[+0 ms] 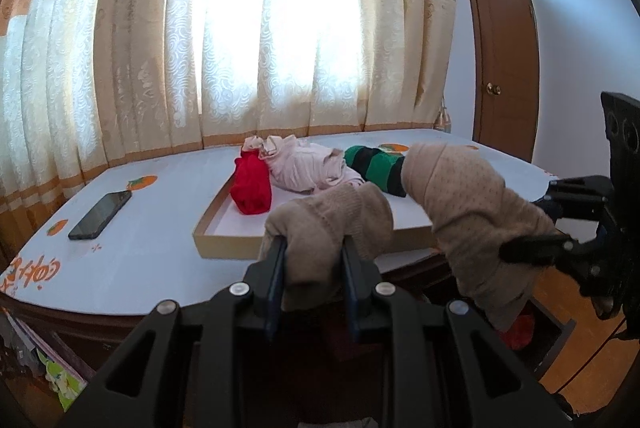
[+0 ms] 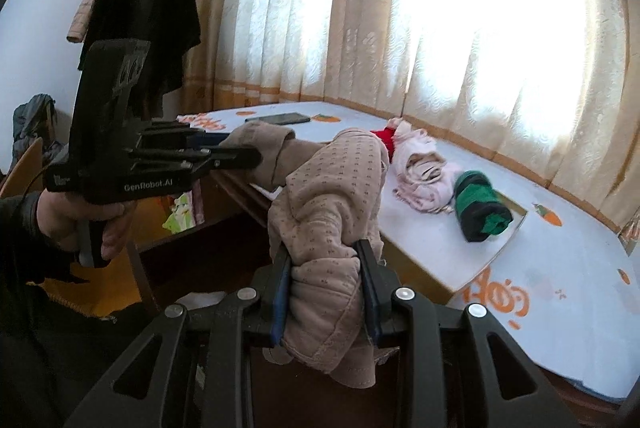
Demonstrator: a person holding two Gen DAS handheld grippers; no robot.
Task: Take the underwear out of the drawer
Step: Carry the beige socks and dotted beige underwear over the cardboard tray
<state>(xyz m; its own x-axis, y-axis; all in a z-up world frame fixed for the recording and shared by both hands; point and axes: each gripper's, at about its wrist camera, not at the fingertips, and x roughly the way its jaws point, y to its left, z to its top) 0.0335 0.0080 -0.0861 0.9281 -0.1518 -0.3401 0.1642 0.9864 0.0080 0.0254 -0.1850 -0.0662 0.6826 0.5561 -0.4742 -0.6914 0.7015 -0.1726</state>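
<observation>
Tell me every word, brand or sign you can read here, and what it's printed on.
"GenRobot.AI": white lettering on the side of the left tongs, right wrist view.
Small white logo beside it: too blurred to read.
Orange characters on the table cover: stylised, not legible.
Nothing else carries text.

Dark phone [image 1: 100, 216] on the white tabletop [image 1: 160, 248] — patterned curtains [image 1: 132, 47] behind, black coat [image 2: 144, 11] hanging.

Beige dotted underwear [image 2: 332, 187], bunched, stretched in the air before the table edge, ends pinched.
</observation>
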